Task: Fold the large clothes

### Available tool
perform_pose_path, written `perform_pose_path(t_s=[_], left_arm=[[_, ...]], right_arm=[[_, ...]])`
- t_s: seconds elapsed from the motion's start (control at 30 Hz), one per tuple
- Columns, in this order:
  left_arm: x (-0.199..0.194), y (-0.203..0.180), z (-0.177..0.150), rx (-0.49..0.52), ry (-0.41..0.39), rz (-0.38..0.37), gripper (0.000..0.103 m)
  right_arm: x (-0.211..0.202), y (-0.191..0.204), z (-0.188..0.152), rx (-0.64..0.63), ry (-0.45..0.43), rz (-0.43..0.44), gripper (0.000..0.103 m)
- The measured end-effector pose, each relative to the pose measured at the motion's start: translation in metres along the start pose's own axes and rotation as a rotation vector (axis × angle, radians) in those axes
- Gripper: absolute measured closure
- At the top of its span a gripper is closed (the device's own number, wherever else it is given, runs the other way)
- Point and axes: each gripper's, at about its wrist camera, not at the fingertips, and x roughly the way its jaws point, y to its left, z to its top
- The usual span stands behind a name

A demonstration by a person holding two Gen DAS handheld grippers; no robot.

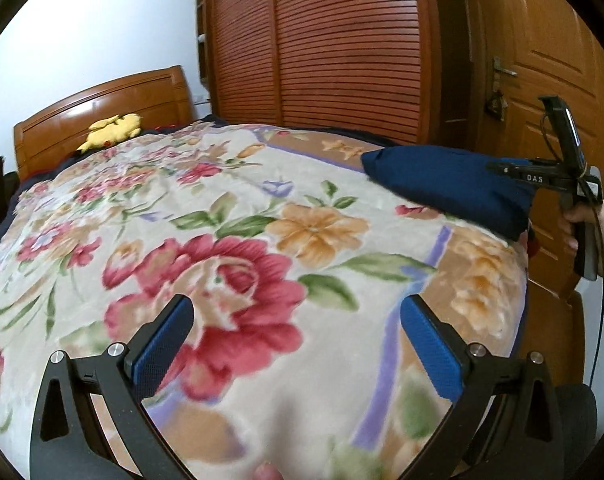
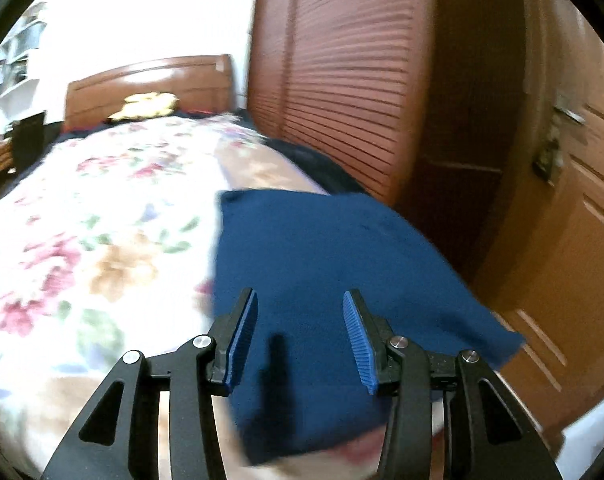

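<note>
step: navy garment looks folded on the bed
left hand-held gripper: wide open, empty
right hand-held gripper: open over garment, holding nothing
next: probably press flat or regrasp

One blue garment, one floral blanket, one yellow plush.

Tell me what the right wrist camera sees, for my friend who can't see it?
A folded navy blue cloth lies on a flowery blanket, with the open right gripper just over it. Behind are wooden closet doors.

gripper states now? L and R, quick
Left gripper: open, empty, above the floral blanket.
Right gripper: open, over the navy garment, not gripping it.
</note>
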Motion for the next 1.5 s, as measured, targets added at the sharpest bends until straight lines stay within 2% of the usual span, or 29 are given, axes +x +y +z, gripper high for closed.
perform_pose_path(t_s=[0.1,0.3,0.43,0.5,0.67,0.83,1.0,1.23,1.5], left_arm=[[-0.008,0.012,-0.011,-0.017,-0.005,0.037,0.0],[-0.026,0.042,-0.03,-0.093,-0.011,0.104,0.0],[-0.041,0.055,-0.041,-0.14,-0.034,0.194,0.0],[-0.048,0.06,-0.048,-0.17,-0.05,0.208,0.0],[-0.061,0.068,-0.063,-0.201,-0.074,0.248,0.0],[-0.072,0.082,-0.08,-0.242,-0.066,0.305,0.0],[-0.086,0.097,-0.095,-0.292,-0.08,0.368,0.0],[-0.103,0.116,-0.113,-0.36,-0.097,0.406,0.0],[-0.111,0.123,-0.118,-0.349,-0.12,0.445,0.0]], right_arm=[[-0.006,0.042,0.001,-0.031,-0.008,0.089,0.047],[-0.023,0.119,-0.006,-0.072,-0.02,0.275,0.036],[-0.037,0.157,-0.016,-0.075,-0.032,0.358,0.034],[-0.045,0.175,-0.024,-0.079,-0.035,0.38,0.034],[-0.051,0.187,-0.041,-0.042,-0.043,0.449,0.034],[-0.038,0.195,-0.056,-0.024,-0.083,0.461,0.034],[-0.018,0.214,-0.064,-0.068,-0.057,0.463,0.034],[-0.029,0.233,-0.064,-0.102,-0.094,0.482,0.034],[-0.035,0.243,-0.074,-0.109,-0.137,0.5,0.034]])
